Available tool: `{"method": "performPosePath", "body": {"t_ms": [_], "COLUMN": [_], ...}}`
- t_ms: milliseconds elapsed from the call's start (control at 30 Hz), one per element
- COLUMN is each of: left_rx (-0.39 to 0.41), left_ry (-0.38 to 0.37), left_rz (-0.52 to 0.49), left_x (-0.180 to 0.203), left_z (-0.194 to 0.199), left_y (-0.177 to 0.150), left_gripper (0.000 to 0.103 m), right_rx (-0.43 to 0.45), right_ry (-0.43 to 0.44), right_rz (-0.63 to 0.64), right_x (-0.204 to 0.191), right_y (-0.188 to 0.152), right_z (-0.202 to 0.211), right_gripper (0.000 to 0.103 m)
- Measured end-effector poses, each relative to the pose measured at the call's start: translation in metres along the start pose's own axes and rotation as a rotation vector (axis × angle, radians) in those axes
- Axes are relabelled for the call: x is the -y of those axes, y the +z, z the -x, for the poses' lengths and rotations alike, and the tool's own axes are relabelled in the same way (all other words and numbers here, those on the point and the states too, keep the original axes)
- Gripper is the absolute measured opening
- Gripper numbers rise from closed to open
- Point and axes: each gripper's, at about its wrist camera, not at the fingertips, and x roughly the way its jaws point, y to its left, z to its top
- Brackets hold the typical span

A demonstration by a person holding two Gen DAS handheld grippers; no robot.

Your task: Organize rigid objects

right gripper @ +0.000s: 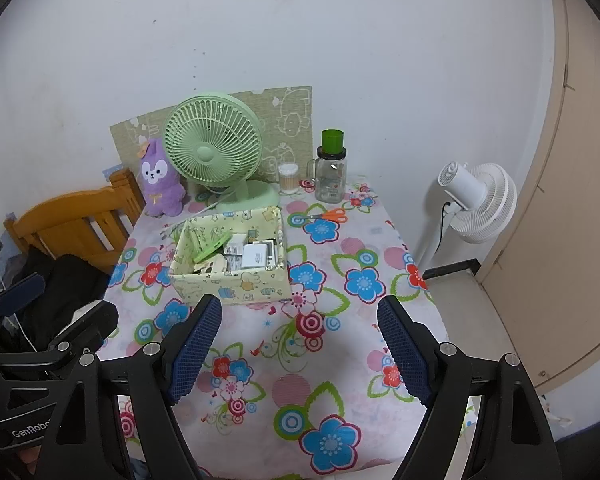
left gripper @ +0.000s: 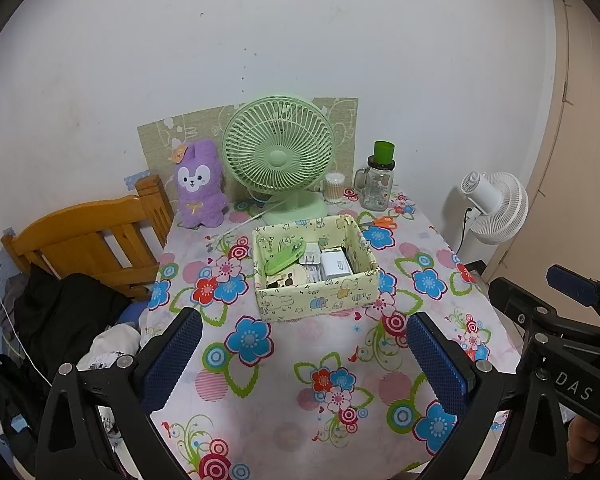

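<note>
The table (left gripper: 284, 420) stood against a white wall, under a cloth with big flowers, and at its far edge there were a green fan (left gripper: 278, 152), a purple plush toy (left gripper: 200, 184) and a glass jar (left gripper: 376, 186). The patterned box (left gripper: 314, 298) sat near the middle of the table, already holding a green item, a white charger and other small pieces. You held the left gripper (left gripper: 304, 354) and the right gripper (right gripper: 300, 344) over the near edge, both with fingers spread wide and nothing between them. The orange scissors (right gripper: 332, 215) lay loose past the box, toward the far right corner, their long axis running nearly along the far edge. They lay ahead and slightly right of your right gripper, so I judged this one nearer and better placed for them.
</note>
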Motion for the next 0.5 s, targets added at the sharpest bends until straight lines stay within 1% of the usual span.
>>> {"method": "performPosePath", "body": {"t_ms": [233,500], "left_rx": [-0.002,-0.024], "left_ry": [-0.001,-0.012], "left_rz": [-0.001,0.002], "left_x": [-0.001,-0.008], "left_z": [-0.002,-0.01], "left_y": [0.001,-0.001], "left_gripper": [0.103,0.103], "right_rx": [-0.002,-0.025], "right_ry": [-0.001,-0.008], "right_rz": [0.002,0.01], "right_x": [0.0,-0.005], "right_y": [0.0,0.0], "right_z": [-0.001,-0.008], "right_gripper": [0.083,0.083]}}
